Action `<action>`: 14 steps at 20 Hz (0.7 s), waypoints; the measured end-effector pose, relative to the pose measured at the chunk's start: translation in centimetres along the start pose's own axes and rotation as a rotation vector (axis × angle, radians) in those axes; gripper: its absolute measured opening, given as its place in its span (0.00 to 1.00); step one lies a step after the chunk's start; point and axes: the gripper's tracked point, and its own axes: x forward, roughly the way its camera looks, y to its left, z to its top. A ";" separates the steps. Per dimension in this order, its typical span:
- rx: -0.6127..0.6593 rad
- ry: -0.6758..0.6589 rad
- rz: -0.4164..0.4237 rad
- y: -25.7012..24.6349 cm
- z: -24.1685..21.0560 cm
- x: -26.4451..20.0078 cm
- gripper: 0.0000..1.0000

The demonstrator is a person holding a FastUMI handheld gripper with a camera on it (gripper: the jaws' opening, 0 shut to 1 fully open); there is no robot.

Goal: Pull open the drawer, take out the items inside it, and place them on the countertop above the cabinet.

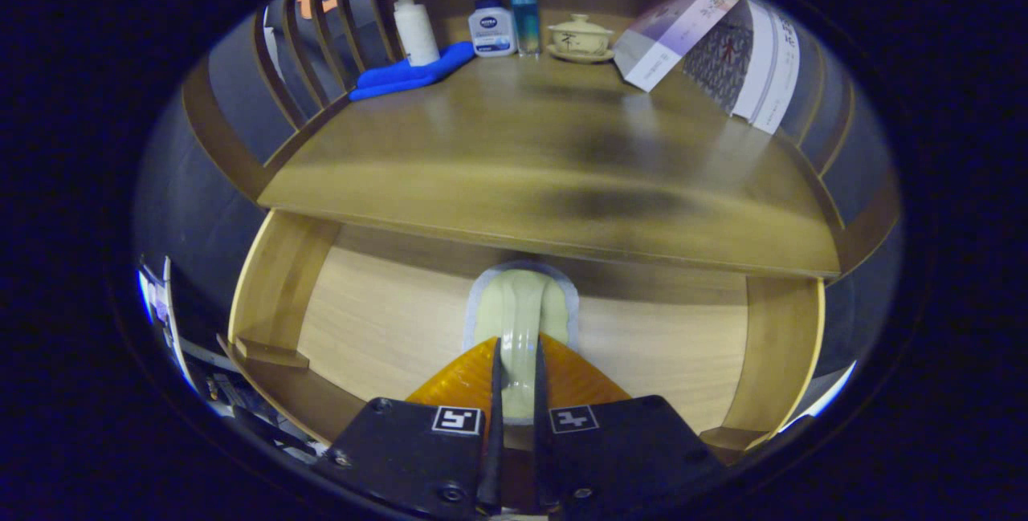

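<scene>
The wooden drawer (377,320) stands pulled open below the countertop (482,152). My gripper (516,348) is shut on a pale green, soft-looking item (520,304) with a grey-blue rim. The item sticks out ahead of the fingertips, held over the middle of the drawer, just under the countertop's front edge. Both fingers press its near end from the sides. The bare part of the drawer floor on either side of the item holds nothing.
At the back of the countertop stand a white pump bottle (415,23), a blue cloth (409,73), a white bottle with a blue cap (491,30), a small blue bottle (526,19), a lidded cup (580,35) and leaning boxes (679,31). Slatted rails (297,63) flank the top.
</scene>
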 end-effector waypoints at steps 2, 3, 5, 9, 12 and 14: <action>0.002 -0.010 0.006 -0.1 0.3 -1.1 0.18; 0.001 -0.016 0.008 -0.1 0.4 -1.6 0.18; -0.017 -0.027 0.016 0.1 0.6 -2.8 0.18; -0.045 -0.049 0.026 0.7 1.0 -4.9 0.18; -0.063 -0.072 0.040 1.3 1.3 -6.2 0.18; -0.082 -0.089 0.038 1.3 1.5 -6.9 0.18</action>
